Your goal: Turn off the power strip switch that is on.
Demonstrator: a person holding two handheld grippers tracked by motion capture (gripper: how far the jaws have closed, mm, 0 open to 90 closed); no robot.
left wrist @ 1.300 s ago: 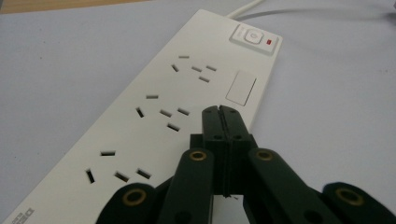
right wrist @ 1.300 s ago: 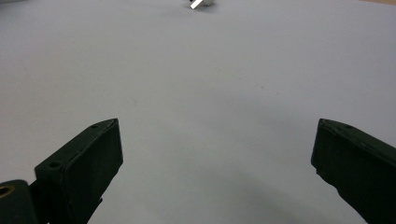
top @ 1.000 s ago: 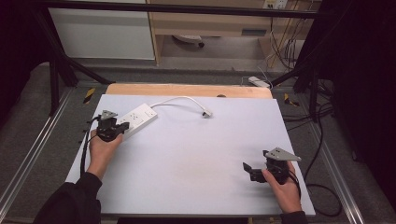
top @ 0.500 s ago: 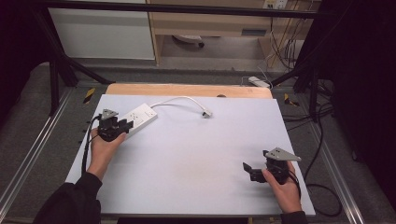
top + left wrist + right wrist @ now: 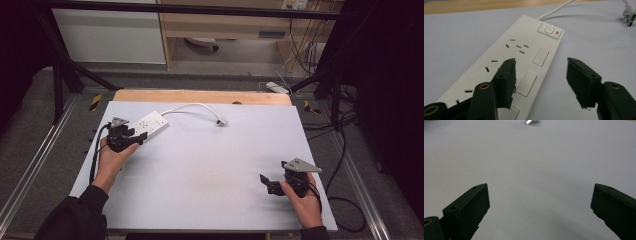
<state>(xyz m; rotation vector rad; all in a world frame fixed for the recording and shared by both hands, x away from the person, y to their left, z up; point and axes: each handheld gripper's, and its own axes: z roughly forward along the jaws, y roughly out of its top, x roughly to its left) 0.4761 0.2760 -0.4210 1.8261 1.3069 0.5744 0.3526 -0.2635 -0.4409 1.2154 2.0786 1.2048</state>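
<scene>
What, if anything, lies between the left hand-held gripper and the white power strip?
Nothing visible does. The left hand-held gripper is open right at the near end of the power strip, one jaw over the strip's top, the other beside its edge. Its cable and plug lie beyond it.

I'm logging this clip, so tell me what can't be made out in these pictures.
- Power strip: near end cut off by the left gripper view's bottom edge and covered by the left gripper.
- Plug: cut off by the right gripper view's top edge; too small in the high view to count prongs.
- Switch setting: unreadable.
</scene>
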